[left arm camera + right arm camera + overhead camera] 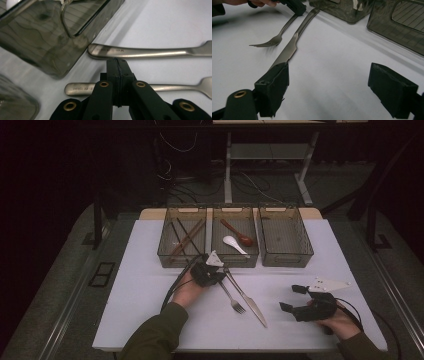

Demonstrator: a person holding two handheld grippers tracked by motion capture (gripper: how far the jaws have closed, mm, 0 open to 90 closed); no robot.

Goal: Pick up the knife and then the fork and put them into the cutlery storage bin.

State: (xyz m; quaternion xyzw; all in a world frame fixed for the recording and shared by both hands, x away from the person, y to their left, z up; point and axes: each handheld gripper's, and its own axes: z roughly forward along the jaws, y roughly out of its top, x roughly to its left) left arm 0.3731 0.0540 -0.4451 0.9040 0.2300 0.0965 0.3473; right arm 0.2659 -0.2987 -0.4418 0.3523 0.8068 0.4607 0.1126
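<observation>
Lying side by side on the white table (150,320) — a steel fork (233,298) and steel knife (247,299); left gripper (117,65) is seen closed, empty, above the fork handle — right gripper (292,298) is held wide open, empty.

Person wears dark olive-green long sleeves (160,330), cuffs ending at the wrists. Left gripper (216,276): matte black body, black cable trailing, pale grey three-cornered plate on top. Right gripper (292,297): same black build, same plate, black cable looping behind. Jaws are blocky black pads (273,86) with worn edges; brass-coloured rivets (104,84) at the linkage joints.
</observation>
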